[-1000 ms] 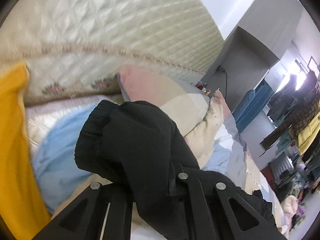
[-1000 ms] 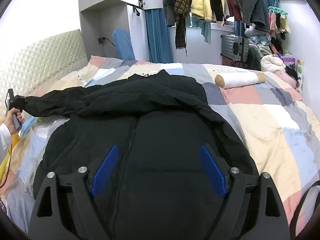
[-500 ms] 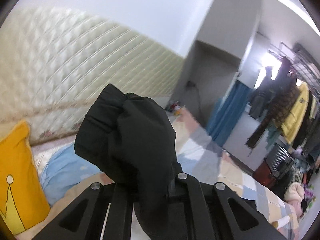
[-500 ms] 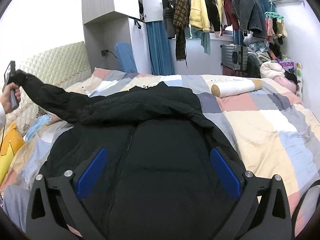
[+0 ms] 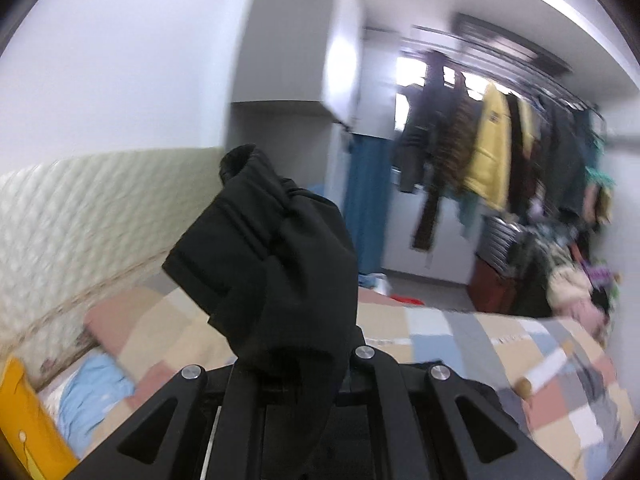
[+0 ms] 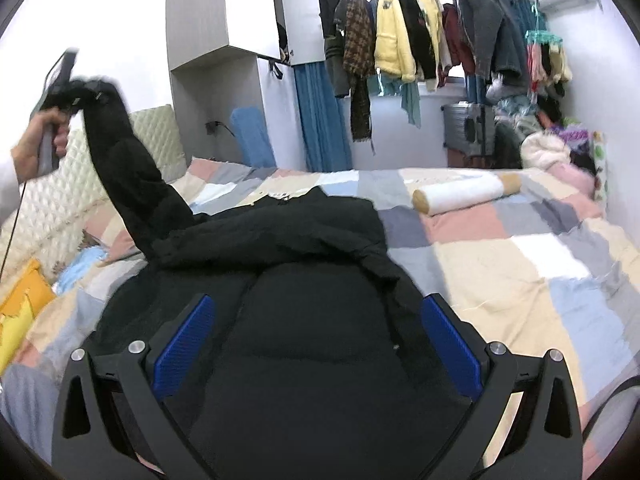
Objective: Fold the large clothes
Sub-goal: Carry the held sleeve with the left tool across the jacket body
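Note:
A large black puffer jacket (image 6: 304, 320) lies front-up on the patchwork bed (image 6: 520, 264). My left gripper (image 5: 292, 364) is shut on the cuff of the jacket's sleeve (image 5: 272, 264). In the right wrist view that sleeve (image 6: 128, 176) rises steeply from the jacket's shoulder to the left gripper (image 6: 60, 80), held high at the far left. My right gripper (image 6: 316, 344) is open with blue pads (image 6: 184, 344) and hovers over the jacket's body, empty.
A quilted cream headboard (image 6: 152, 136) runs along the left. A yellow pillow (image 6: 20, 312) and light blue cloth (image 6: 80, 268) lie beside it. A white roll (image 6: 464, 192) lies on the far bed. Hanging clothes (image 6: 400, 40) and a suitcase (image 6: 468, 132) stand behind.
My left gripper has lifted the sleeve from bed level to high above the headboard and swung toward the room. My right gripper has stayed open over the jacket, shifting slightly.

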### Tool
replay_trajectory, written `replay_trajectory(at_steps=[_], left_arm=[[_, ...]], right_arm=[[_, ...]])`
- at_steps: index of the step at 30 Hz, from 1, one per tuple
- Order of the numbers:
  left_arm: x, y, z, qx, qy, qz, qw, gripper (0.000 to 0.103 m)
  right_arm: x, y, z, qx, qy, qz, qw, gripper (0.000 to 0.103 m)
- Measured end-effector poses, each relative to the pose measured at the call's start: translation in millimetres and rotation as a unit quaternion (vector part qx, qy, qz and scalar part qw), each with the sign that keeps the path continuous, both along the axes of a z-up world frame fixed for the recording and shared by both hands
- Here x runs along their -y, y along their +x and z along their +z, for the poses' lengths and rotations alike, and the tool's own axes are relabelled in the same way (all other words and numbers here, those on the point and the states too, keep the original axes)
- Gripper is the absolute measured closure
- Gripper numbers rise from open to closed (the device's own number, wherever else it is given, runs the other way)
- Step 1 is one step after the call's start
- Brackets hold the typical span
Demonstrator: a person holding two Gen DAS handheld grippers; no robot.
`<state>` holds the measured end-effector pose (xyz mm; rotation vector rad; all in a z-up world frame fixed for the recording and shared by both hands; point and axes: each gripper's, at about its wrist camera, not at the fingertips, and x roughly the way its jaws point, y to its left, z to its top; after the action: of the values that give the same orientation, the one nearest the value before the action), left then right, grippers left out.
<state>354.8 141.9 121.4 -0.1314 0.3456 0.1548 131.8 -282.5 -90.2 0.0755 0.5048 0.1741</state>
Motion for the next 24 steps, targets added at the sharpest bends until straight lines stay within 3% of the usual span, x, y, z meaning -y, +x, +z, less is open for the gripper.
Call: replay_trajectory(at_steps=[6,13,20,24], left_arm=[[129,16,-26,-0.005,0.052,-0.053,0.9972,0.095],[258,39,-88,-0.041,0.069,-0.122,0.9892,0.095],[338,60,-172,-0.076,0.067,-0.157,0.9825,0.095],[358,78,-226,-0.114,0.067,-0.162,0.9777,0.095]], right_arm=[[18,-2,-1,0.013,0.011,-0.009,1.000,0.001],[48,-14,0,0.039,0.057,-0.045,0.997,0.000],[63,-13,-8,0.038,0.071,-0.069,0.994,0.000],[62,-11,-12,0.037,0.066,-0.064,0.995,0.000]])
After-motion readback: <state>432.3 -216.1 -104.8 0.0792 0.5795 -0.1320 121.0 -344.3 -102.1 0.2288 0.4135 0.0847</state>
